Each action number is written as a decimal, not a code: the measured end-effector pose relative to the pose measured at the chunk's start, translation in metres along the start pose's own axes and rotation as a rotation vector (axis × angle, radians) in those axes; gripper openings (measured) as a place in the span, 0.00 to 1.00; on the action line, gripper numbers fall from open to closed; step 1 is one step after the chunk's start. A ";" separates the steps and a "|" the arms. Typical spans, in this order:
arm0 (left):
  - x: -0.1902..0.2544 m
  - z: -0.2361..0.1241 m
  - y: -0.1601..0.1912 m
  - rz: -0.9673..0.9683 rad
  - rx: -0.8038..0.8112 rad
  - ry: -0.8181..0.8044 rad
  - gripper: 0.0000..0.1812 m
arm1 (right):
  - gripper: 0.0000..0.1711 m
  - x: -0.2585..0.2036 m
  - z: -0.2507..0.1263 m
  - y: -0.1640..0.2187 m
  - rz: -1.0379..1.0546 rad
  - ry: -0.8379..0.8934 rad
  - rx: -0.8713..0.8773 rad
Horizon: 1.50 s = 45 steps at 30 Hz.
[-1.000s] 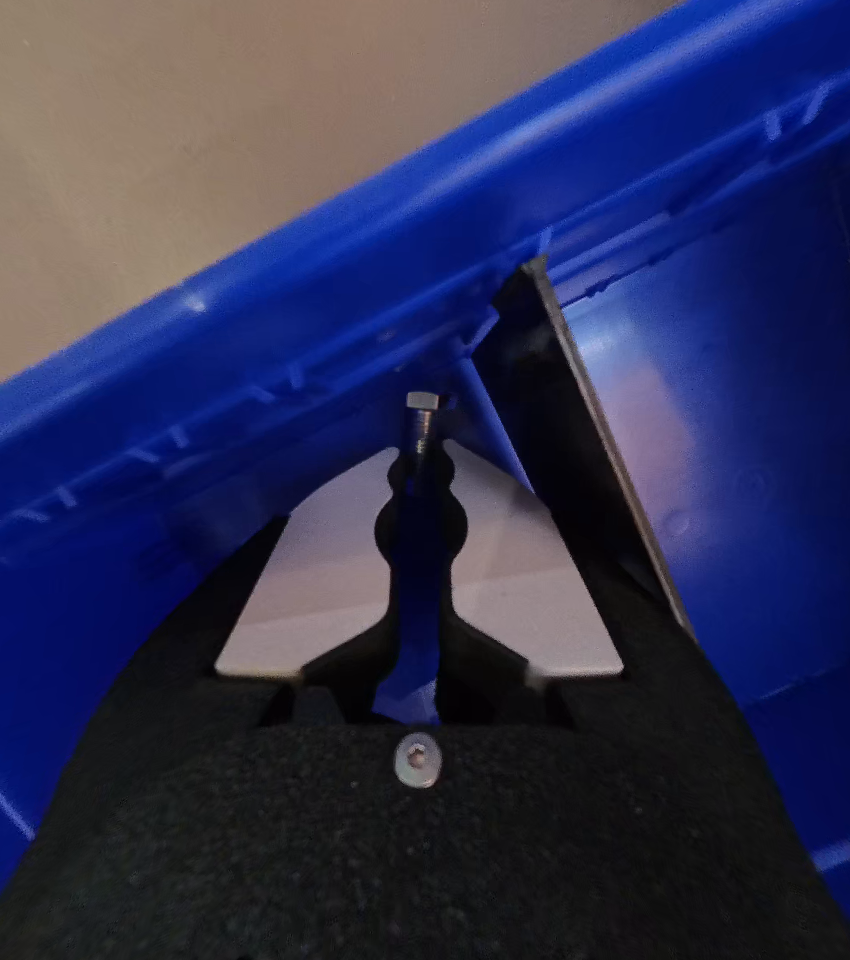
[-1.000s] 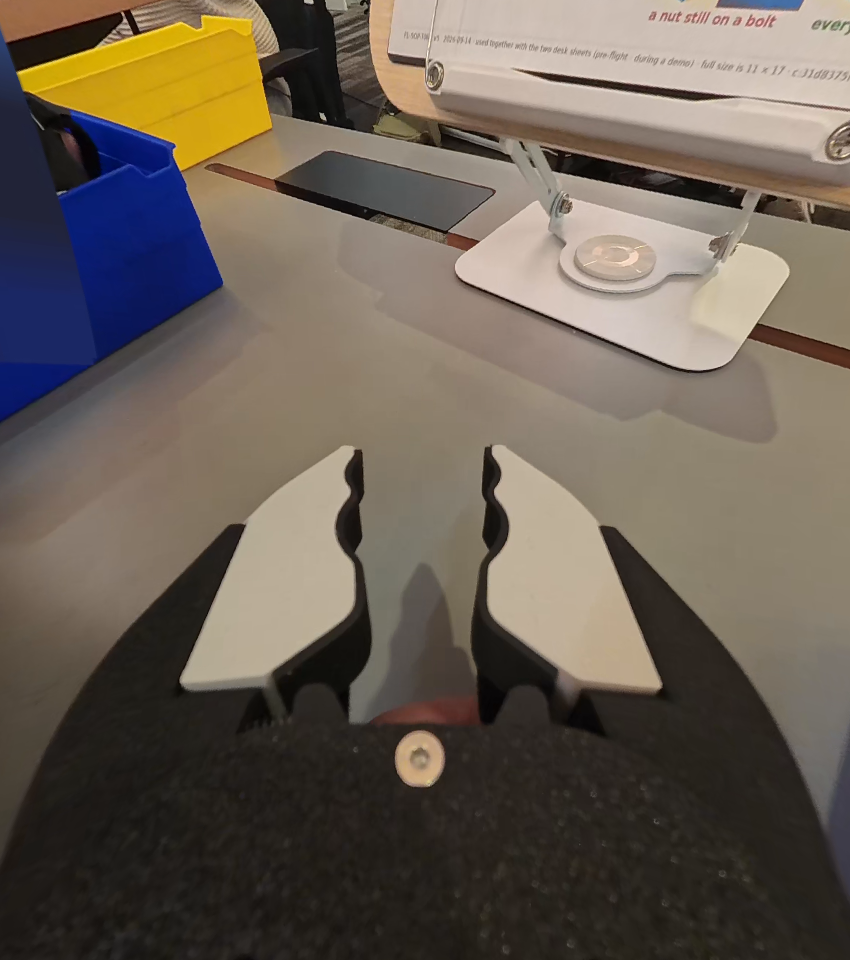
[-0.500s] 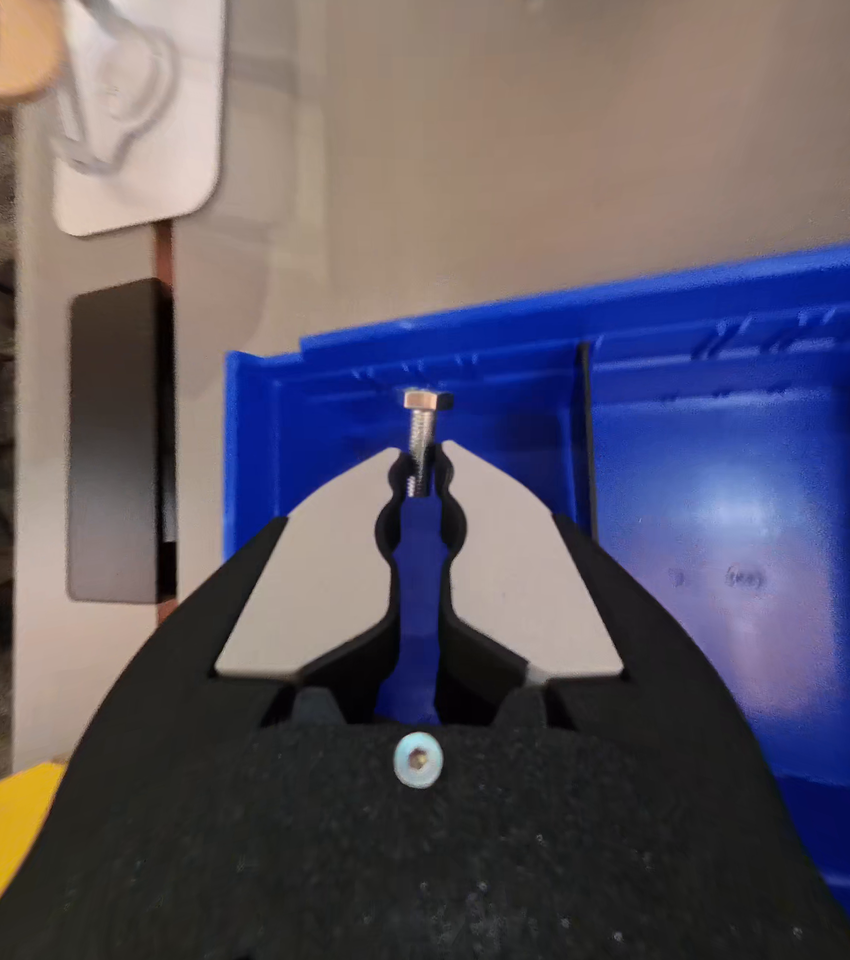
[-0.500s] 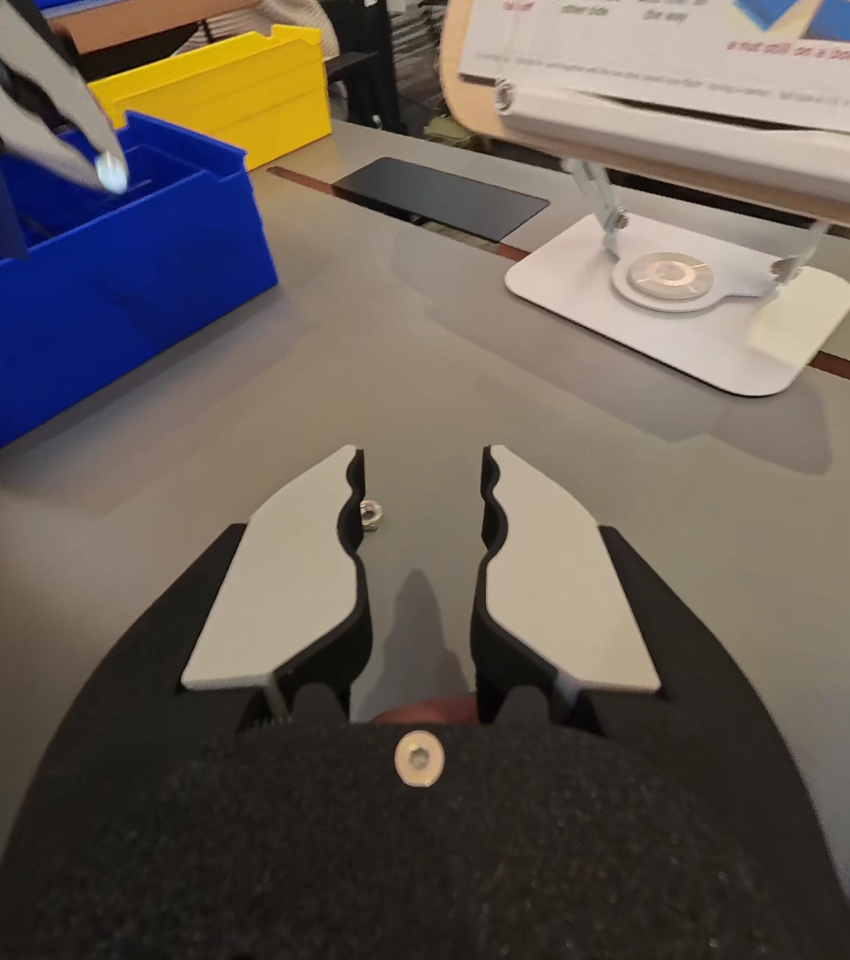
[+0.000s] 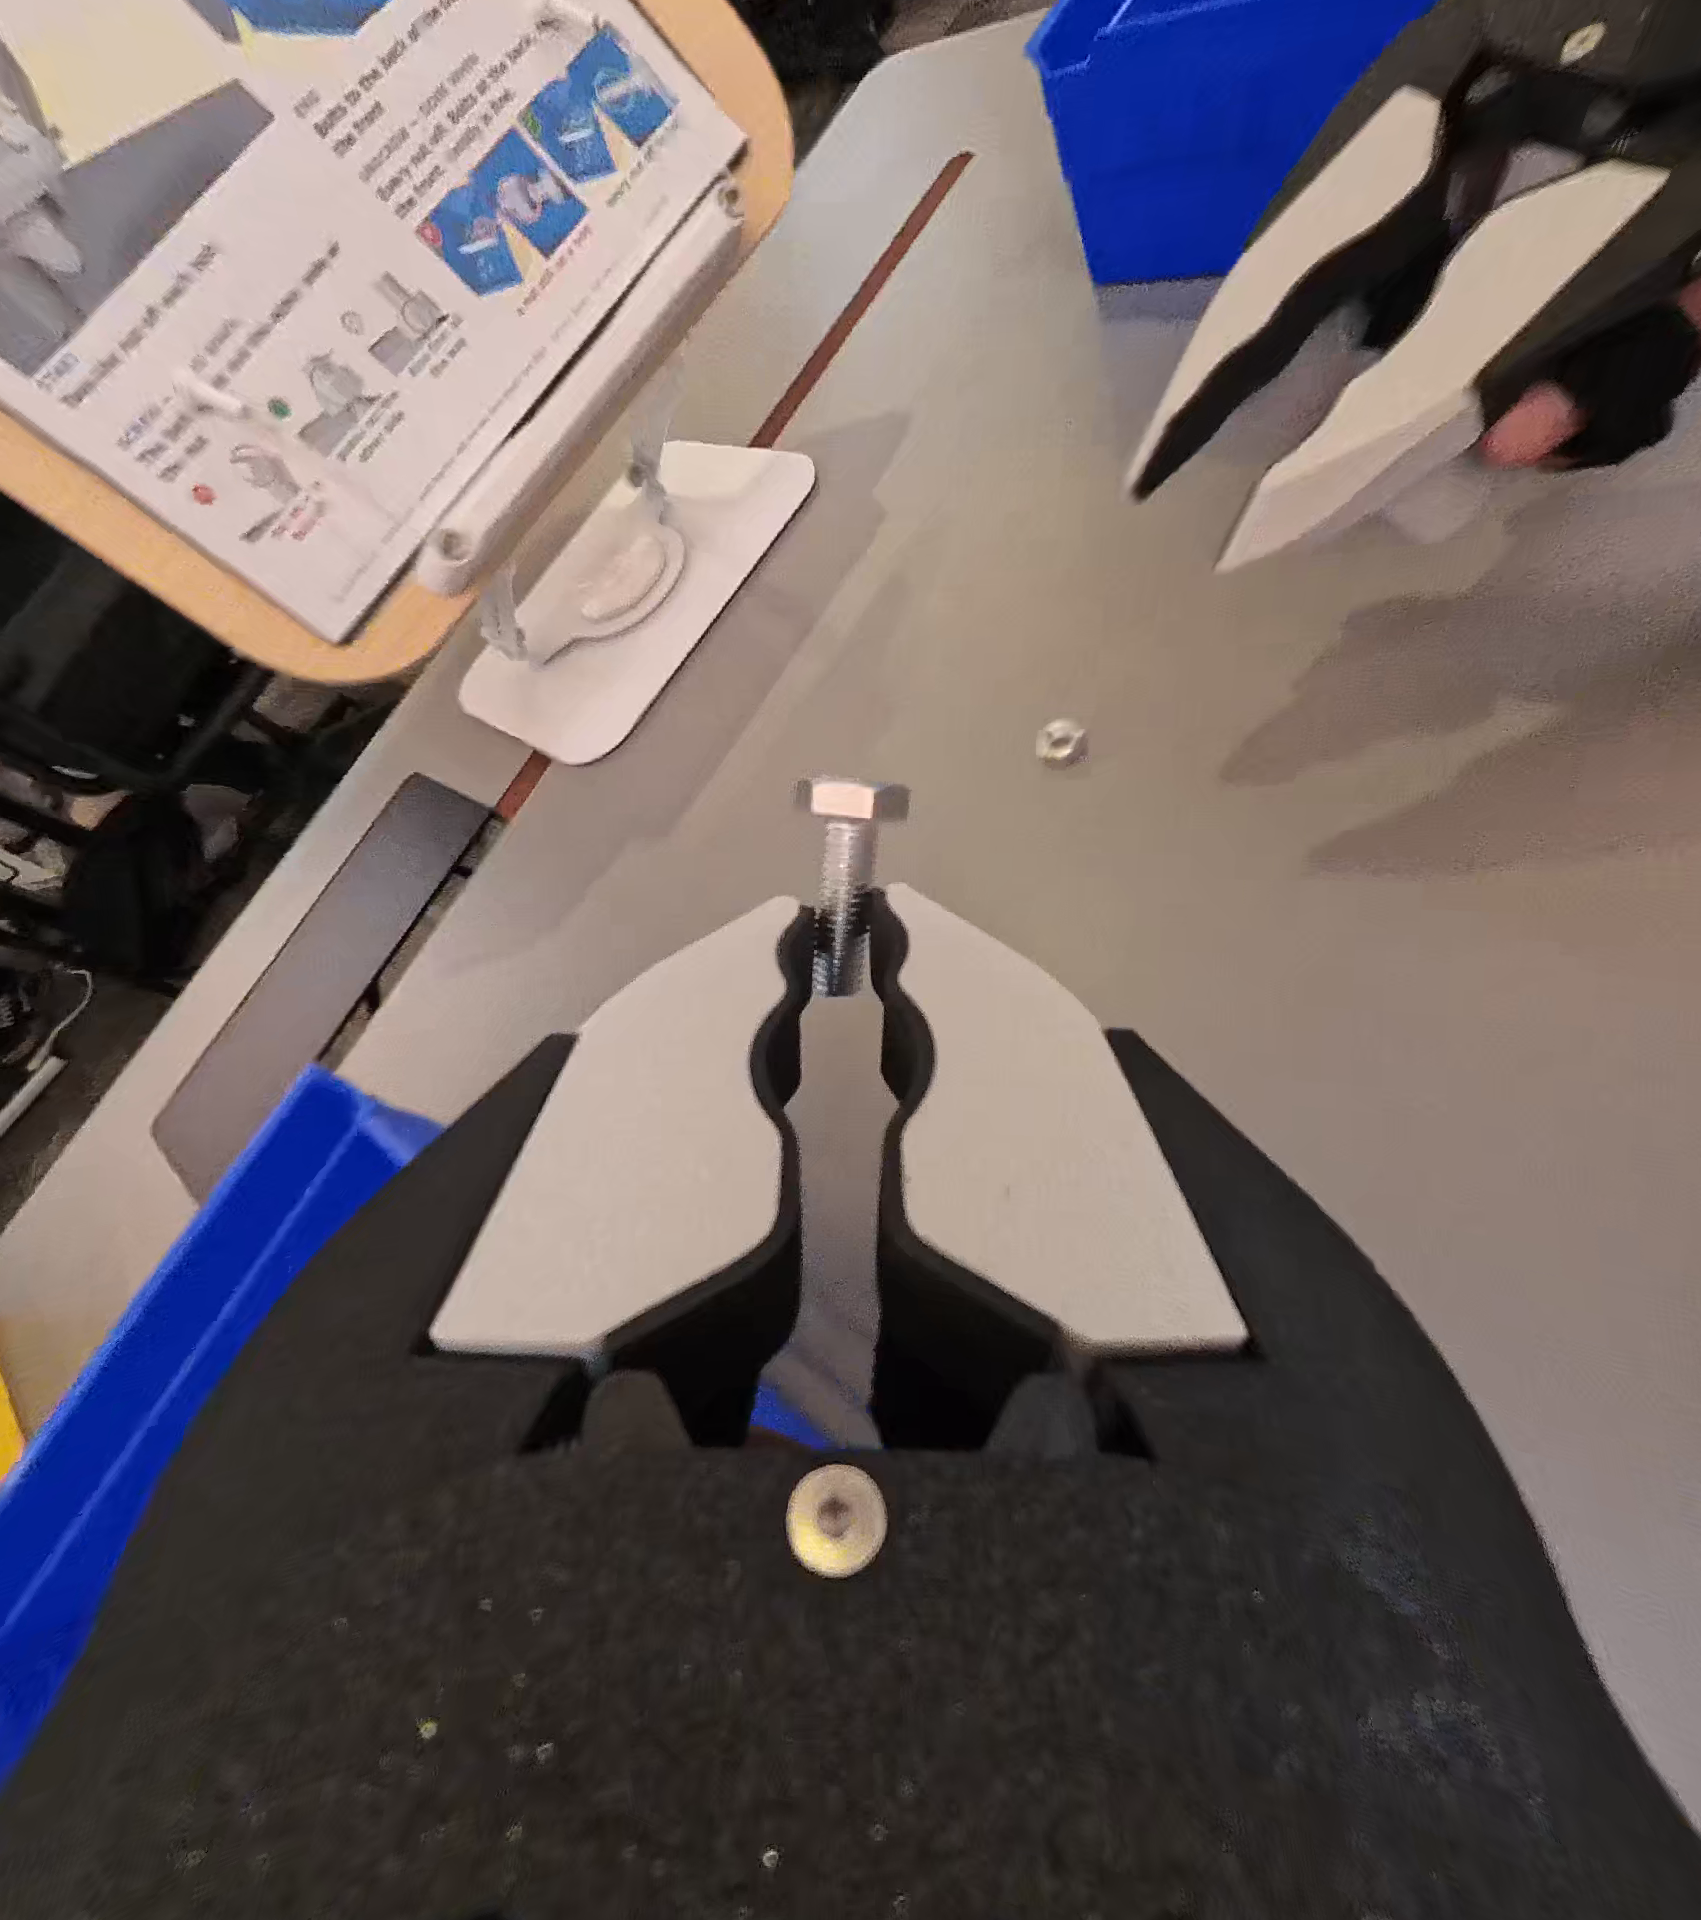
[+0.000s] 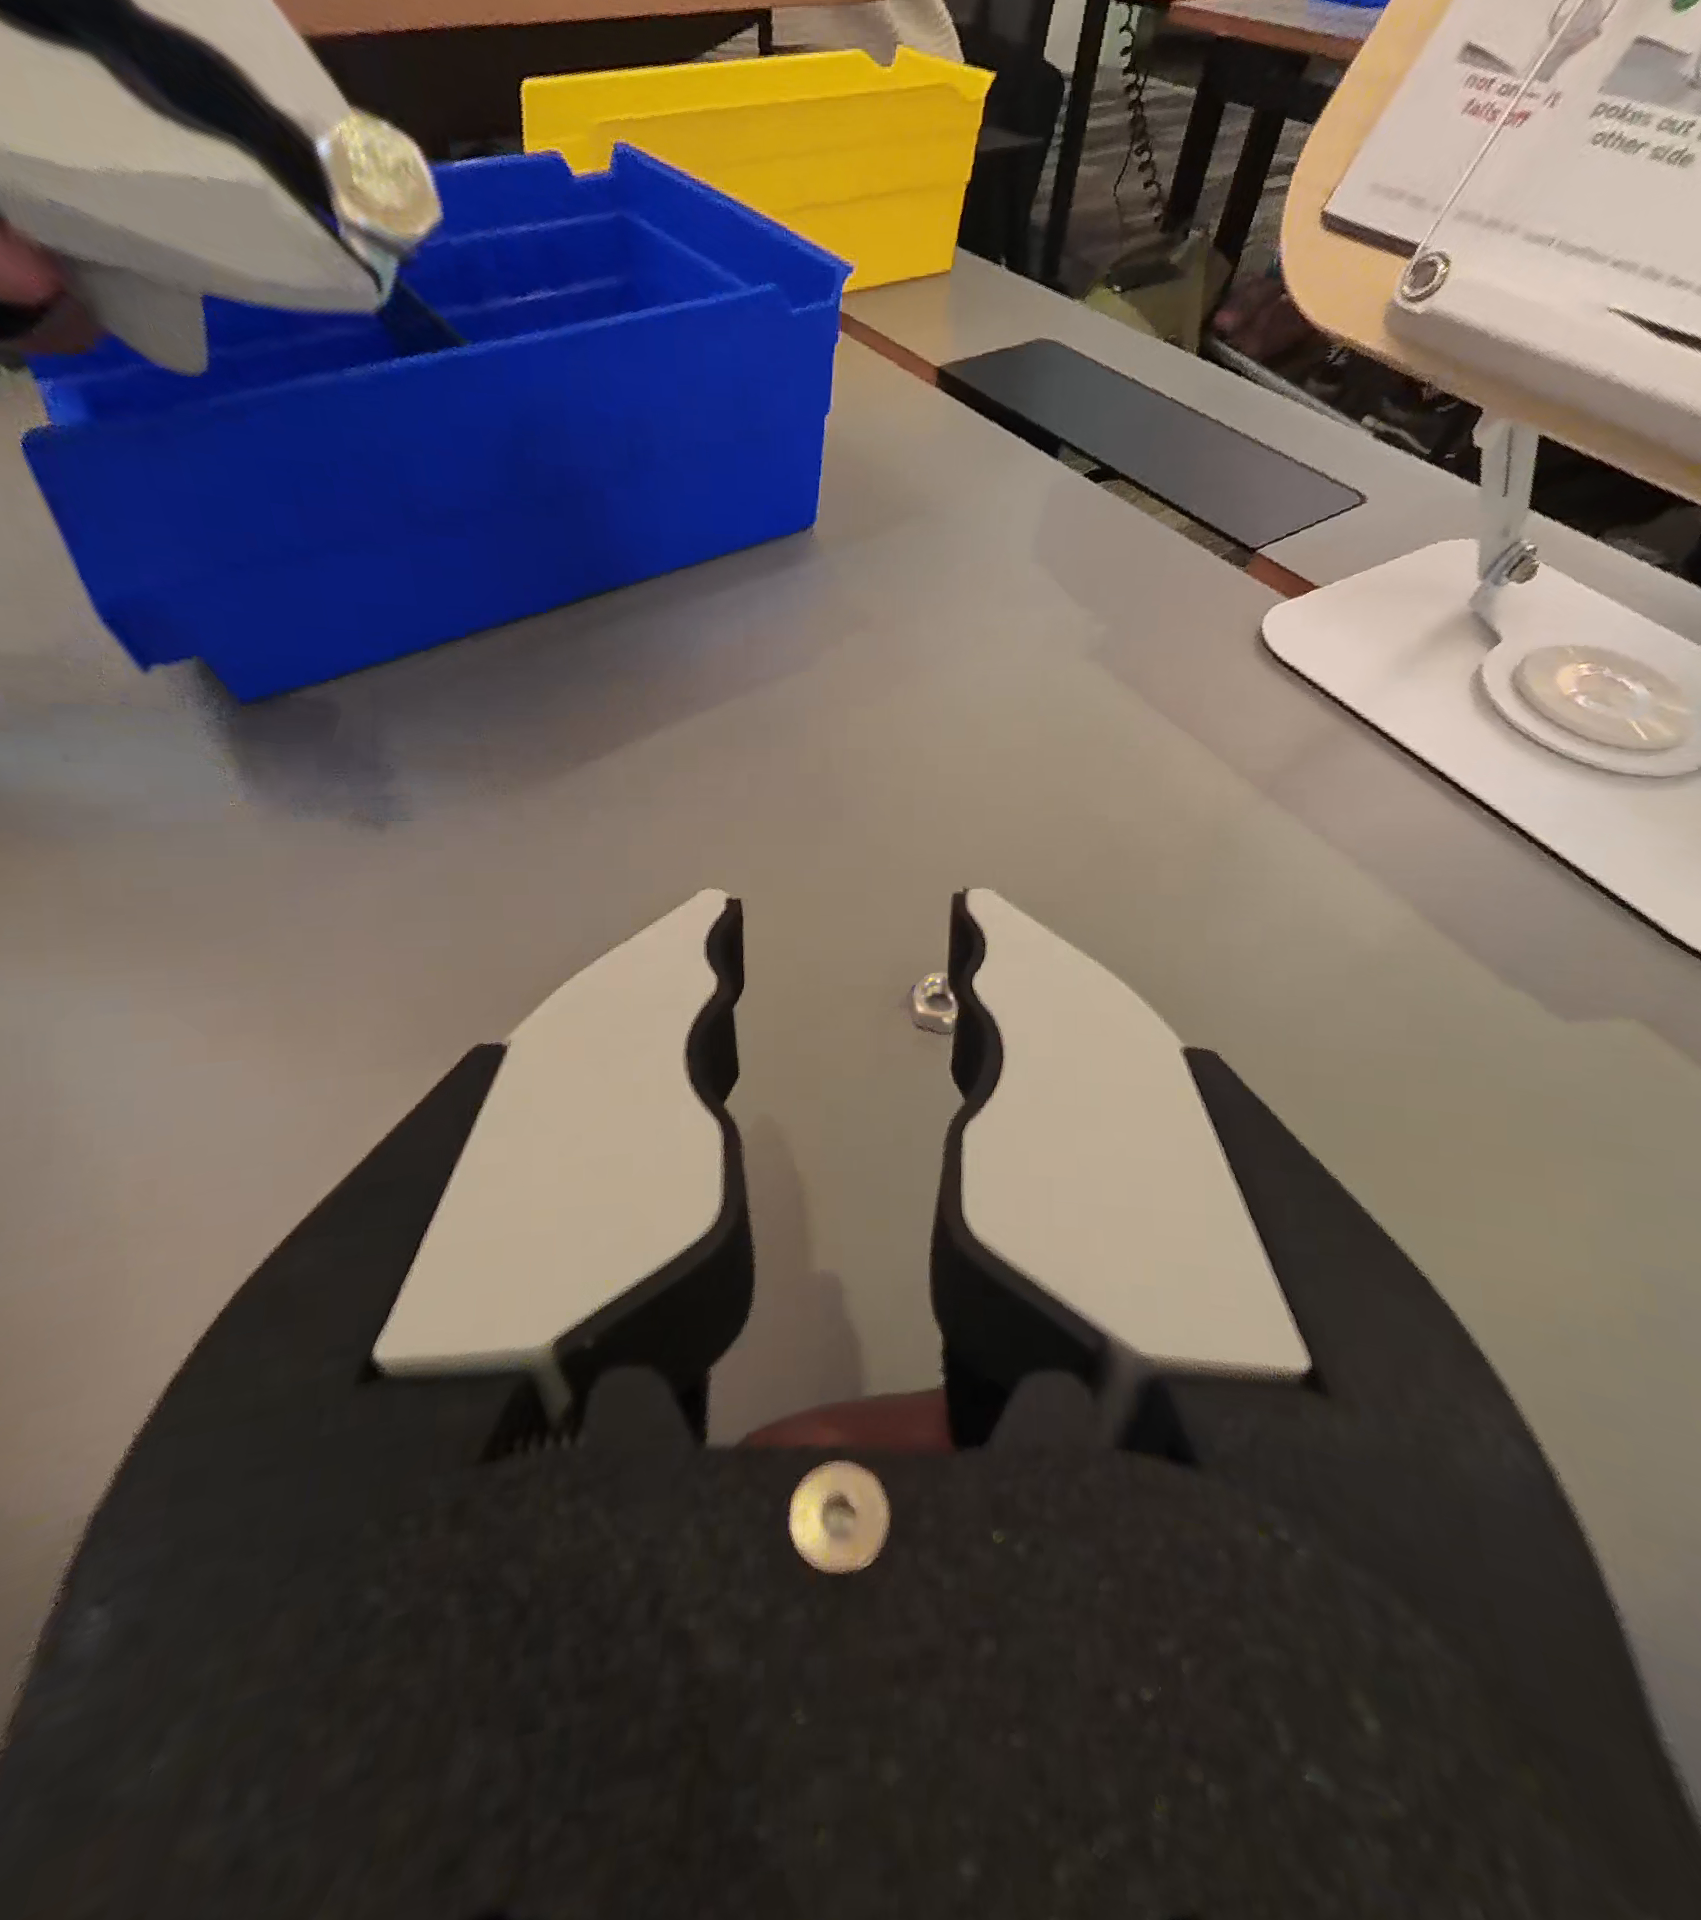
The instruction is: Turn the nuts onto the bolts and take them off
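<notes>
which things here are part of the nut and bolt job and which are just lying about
Part of the job:
- silver hex-head bolt, clamped by its threaded shank in the left gripper
- small silver nut lying on the grey table
- right gripper, open over the nut

Just lying about:
- blue plastic bin
- yellow plastic bin
- white stand holding an instruction sheet

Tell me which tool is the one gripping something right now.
The left tool: it is shut on the bolt, clamping its threaded shank with the hex head sticking out past the tips. The right tool is open and empty, with the nut loose on the table.
</notes>
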State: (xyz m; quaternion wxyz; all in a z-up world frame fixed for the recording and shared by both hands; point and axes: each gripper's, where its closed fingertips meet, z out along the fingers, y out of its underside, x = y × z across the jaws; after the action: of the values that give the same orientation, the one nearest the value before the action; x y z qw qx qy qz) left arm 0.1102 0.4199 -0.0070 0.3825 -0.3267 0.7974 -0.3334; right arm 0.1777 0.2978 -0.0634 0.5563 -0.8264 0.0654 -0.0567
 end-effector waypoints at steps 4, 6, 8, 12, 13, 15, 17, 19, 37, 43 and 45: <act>0.058 0.033 -0.004 0.043 -0.126 0.155 0.05 | 0.22 0.010 -0.002 0.013 -0.020 0.032 -0.053; 0.075 0.055 0.005 0.105 -0.252 0.255 0.05 | 0.22 0.016 -0.004 0.017 -0.017 0.049 -0.065; 0.092 0.076 0.019 0.148 -0.383 0.386 0.05 | 0.22 0.023 -0.005 0.020 -0.011 0.069 -0.077; 0.108 0.111 0.034 0.183 -0.502 0.527 0.05 | 0.22 0.035 -0.006 0.028 -0.037 0.115 -0.115; 0.107 0.118 0.035 0.196 -0.512 0.527 0.05 | 0.22 0.037 -0.006 0.030 -0.046 0.125 -0.126; 0.109 0.123 0.037 0.242 -0.524 0.559 0.05 | 0.22 0.039 -0.006 0.032 -0.056 0.136 -0.137; 0.109 0.127 0.037 0.262 -0.521 0.561 0.06 | 0.22 0.039 -0.006 0.033 -0.048 0.133 -0.138; 0.111 0.128 0.037 0.247 -0.522 0.571 0.06 | 0.22 0.040 -0.007 0.034 -0.036 0.127 -0.137; 0.051 0.078 0.080 0.663 -0.894 0.482 0.05 | 0.22 0.031 -0.001 0.040 -0.045 0.094 -0.176; 0.044 0.087 0.078 0.695 -0.937 0.492 0.06 | 0.22 0.032 -0.002 0.041 -0.042 0.095 -0.176; 0.043 0.090 0.081 0.704 -0.951 0.487 0.06 | 0.22 0.033 -0.002 0.041 -0.037 0.094 -0.175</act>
State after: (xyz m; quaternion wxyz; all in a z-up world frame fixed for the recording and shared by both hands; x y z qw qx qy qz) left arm 0.1418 0.4064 -0.1306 0.0901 -0.0944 0.9818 0.1379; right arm 0.2076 0.2750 -0.0995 0.4774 -0.8693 0.0809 -0.0997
